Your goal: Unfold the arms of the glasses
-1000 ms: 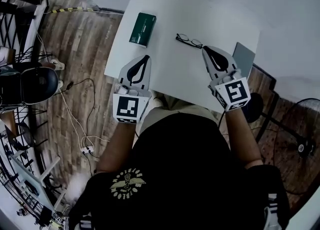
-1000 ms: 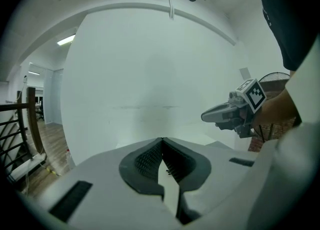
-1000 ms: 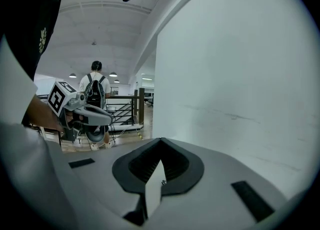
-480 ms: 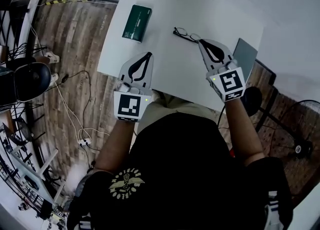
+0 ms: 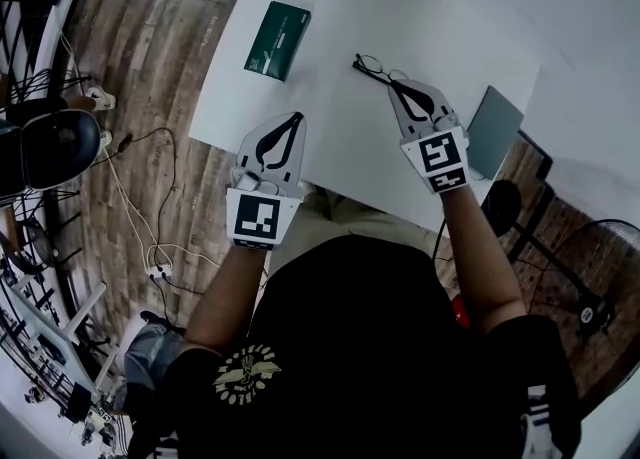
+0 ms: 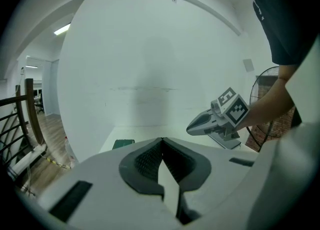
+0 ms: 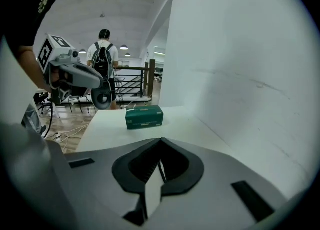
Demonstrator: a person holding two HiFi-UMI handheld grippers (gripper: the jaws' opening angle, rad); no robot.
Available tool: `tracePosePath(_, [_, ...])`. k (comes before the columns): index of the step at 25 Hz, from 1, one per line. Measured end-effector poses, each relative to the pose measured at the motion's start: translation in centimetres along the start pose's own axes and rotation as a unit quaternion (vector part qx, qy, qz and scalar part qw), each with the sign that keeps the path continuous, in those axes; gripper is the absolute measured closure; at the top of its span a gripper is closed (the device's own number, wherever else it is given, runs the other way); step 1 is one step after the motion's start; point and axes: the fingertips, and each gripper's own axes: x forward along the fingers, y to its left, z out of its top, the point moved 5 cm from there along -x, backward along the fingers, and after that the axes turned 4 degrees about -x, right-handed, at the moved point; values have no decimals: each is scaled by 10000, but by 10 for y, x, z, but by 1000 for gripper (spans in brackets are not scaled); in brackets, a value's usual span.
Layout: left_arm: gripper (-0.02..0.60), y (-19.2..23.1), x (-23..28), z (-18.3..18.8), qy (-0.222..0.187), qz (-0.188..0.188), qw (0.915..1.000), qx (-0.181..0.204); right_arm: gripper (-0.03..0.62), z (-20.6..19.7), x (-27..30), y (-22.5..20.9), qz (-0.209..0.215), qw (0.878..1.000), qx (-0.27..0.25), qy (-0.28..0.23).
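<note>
The box (image 5: 277,40) lies at the left of the table (image 5: 340,152), untouched and where it lay a second ago. Just nearer the person, the left gripper (image 5: 296,119) has sunk a little over the table's front edge. Its own view shows its jaws pressed together with nothing between them, and it is well apart from the task's thing. The glasses (image 5: 377,68) rest flat on the table right of the box, not visibly shifted. They look folded, though they are too small in the head view to be sure. The real change is on the right. The right gripper (image 5: 391,86), which a second ago hung short of the glasses, has come down and forward, and its tip now sits just beside their near end. Its jaws are closed on nothing. A thin dark line shows through the gap behind the tips, perhaps an arm of the glasses below, but I cannot tell whether the tip touches the frame. Right of it a grey slab (image 5: 493,130) lies at the table's corner. Judged from this, the approach is nearly done and no arm has been swung out yet. The right jaws would likely have to part before they can take an arm, and the left gripper is far off to steady the frame.
</note>
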Motion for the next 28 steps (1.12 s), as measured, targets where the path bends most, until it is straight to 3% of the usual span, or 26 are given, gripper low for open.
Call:
tracePosePath(12, [574, 0, 11, -22, 162, 8, 9998, -60, 590, -43, 50, -3, 119, 9947, -211, 995])
tracePosePath(15, [574, -2, 12, -28, 188, 7, 9997, -134, 527, -52, 59, -5, 171, 9921, -255, 1217])
tracePosePath(28, [574, 0, 9, -43, 309, 101, 9991, -285, 490, -75, 84, -7, 169, 9769, -779, 1980])
